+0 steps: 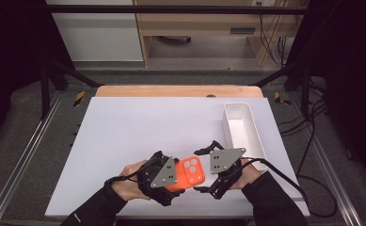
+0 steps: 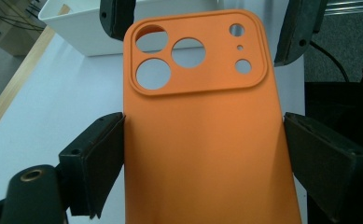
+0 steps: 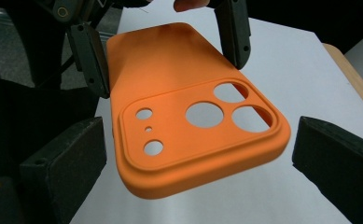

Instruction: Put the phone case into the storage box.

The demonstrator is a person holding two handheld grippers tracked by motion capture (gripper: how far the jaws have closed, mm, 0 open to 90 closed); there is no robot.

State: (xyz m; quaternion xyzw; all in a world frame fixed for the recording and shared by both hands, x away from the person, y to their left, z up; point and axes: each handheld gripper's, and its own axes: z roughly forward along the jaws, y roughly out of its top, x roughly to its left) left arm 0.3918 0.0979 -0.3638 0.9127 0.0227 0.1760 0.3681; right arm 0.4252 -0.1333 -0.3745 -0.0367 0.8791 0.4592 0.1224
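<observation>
An orange phone case (image 1: 191, 172) with round camera cut-outs hangs just above the white table (image 1: 124, 132), near its front edge. My left gripper (image 1: 172, 176) is shut on the case's plain end; in the left gripper view both pads press the case (image 2: 202, 140) at its long sides. My right gripper (image 1: 198, 170) is open and straddles the camera end of the case (image 3: 193, 116). In the right gripper view there is a gap between each pad (image 3: 67, 168) and the case. The left gripper's fingers (image 3: 91, 56) show farther off in that view.
A long white tray (image 1: 258, 141) lies along the table's right side, just beyond my right gripper. A wooden strip (image 1: 176, 91) runs along the far edge. Metal rails and cables flank the table. The left and middle of the white surface offer free room.
</observation>
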